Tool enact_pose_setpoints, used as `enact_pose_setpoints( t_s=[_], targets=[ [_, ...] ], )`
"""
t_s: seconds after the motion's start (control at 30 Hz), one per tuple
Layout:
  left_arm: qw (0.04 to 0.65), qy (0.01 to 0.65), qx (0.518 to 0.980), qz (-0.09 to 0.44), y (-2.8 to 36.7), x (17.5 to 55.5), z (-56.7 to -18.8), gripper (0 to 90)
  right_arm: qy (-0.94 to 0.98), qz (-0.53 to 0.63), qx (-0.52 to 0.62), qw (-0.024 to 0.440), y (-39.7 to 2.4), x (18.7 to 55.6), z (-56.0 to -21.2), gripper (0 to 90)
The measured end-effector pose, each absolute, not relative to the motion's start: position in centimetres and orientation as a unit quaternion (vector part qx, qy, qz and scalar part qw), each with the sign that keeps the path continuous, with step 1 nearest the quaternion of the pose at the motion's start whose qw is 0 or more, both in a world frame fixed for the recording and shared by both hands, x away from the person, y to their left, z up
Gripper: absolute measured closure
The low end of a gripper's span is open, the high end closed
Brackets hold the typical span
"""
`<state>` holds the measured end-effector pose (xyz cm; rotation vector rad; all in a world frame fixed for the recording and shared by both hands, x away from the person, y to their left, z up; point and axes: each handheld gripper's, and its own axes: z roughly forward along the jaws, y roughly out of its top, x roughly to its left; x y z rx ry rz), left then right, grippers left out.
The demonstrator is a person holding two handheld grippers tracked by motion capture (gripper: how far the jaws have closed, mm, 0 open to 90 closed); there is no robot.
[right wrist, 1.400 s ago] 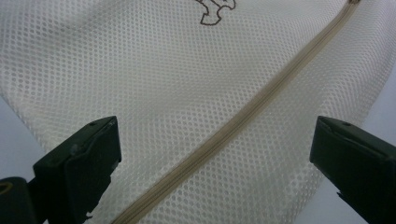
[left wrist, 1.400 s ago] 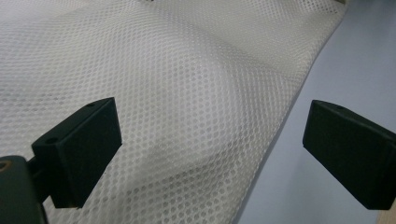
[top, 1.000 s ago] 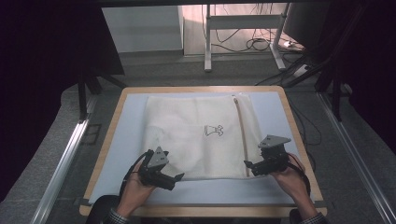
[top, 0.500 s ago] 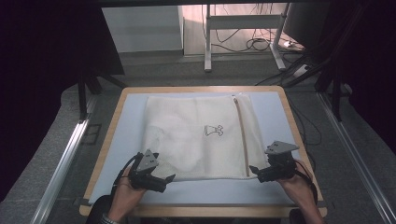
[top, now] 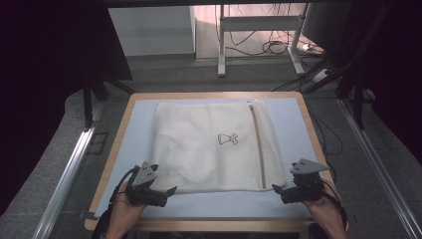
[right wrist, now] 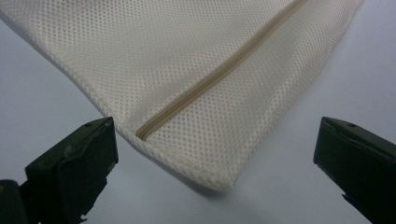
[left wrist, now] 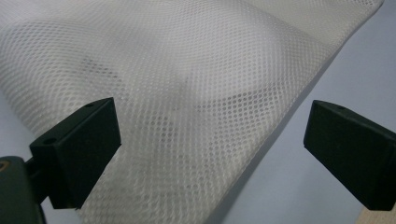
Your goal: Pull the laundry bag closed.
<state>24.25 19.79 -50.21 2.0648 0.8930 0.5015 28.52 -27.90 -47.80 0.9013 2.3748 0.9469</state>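
Lab: floor cables [top: 271,47], rails [top: 67,172], metal frames [top: 221,40]

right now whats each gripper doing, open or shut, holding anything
Left gripper: open, holding nothing, at the mesh laundry bag's near left edge.
Right gripper: open, holding nothing, at the bag's near right corner.

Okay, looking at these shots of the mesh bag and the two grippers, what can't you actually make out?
- Mesh bag contents: high view, weave hides them.
- Printed black symbol: high view, too small to read.
- Zipper pull: right gripper view, cut off by the top edge.
- Dark smudge under the mesh: left gripper view, blurred.
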Motion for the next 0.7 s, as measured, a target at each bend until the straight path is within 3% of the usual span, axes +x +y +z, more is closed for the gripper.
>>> enact_pose_setpoints(
  t_s=[0.7],
  targets=[
    [0.404, 0.392, 0.804, 0.189, 22.9, 23.1, -51.3, 3.6, 0.859, 0.331, 0.346, 0.179, -29.7, 26.7, -49.2, 0.0]
  ],
)
